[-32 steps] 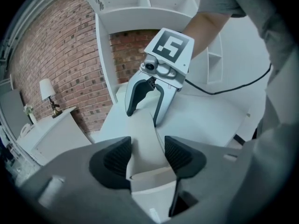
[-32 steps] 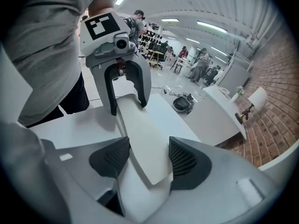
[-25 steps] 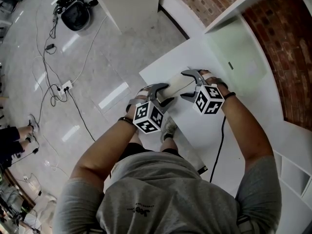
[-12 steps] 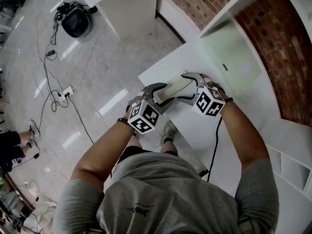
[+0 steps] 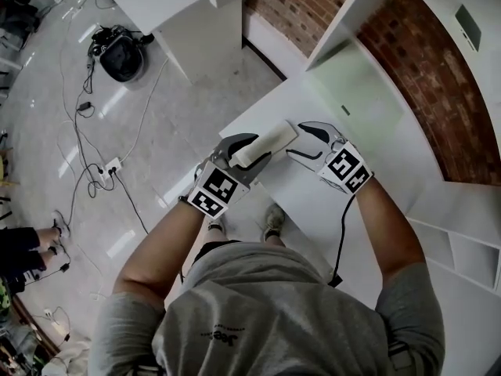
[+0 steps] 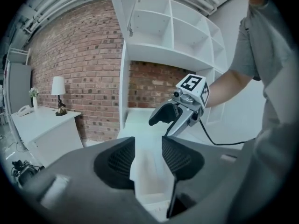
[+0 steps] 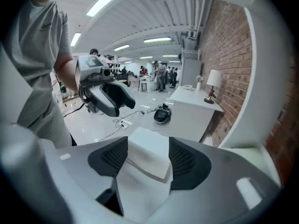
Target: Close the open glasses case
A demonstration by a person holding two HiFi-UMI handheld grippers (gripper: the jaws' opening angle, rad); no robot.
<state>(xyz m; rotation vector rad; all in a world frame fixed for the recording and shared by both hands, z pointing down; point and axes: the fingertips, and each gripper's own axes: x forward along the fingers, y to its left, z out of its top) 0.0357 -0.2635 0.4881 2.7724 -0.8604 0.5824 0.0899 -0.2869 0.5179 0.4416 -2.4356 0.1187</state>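
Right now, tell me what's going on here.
A person holds a white glasses case between two hand-held grippers. The left gripper pinches one end, the right gripper the other; both pairs of jaws have just been closing on it. The case hangs above the edge of the white table. Whether its lid is fully shut, I cannot tell.

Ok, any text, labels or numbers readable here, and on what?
Nothing legible.
Grey shirt: small back print, too blurred to read.
Glasses case: plain white, no marking visible.
Left hand-held gripper and right hand-held gripper, jaws just closing on the case: marker cubes show square codes, no letters.
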